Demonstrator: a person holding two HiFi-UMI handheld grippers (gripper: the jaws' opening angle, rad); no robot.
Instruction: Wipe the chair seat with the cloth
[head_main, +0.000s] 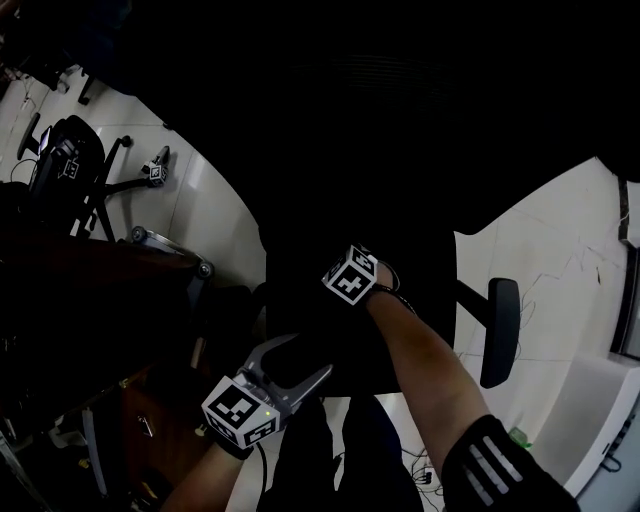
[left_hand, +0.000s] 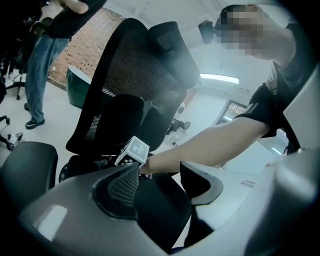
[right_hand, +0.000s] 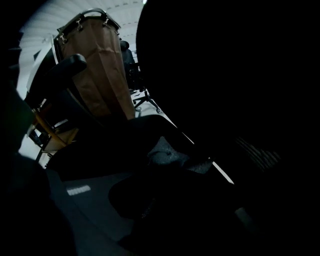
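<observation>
The black chair seat (head_main: 350, 230) fills the middle of the dim head view. My right gripper rests on it, with the marker cube (head_main: 350, 277) showing and the jaws lost in the dark. In the right gripper view, the right gripper (right_hand: 170, 167) is shut on a grey cloth (right_hand: 167, 155) that lies on the seat (right_hand: 125, 135). My left gripper (head_main: 290, 365) hovers open at the seat's near edge and holds nothing. From the left gripper view, the left gripper (left_hand: 160, 172) faces the seat (left_hand: 160, 210), the mesh backrest (left_hand: 135, 75) and the right cube (left_hand: 134, 151).
A black armrest (head_main: 500, 330) juts out at the seat's right. Another office chair (head_main: 60, 160) stands on the white floor at the left. A brown sack on a metal frame (right_hand: 100, 65) is beside the chair. A person in jeans (left_hand: 40, 65) stands beyond.
</observation>
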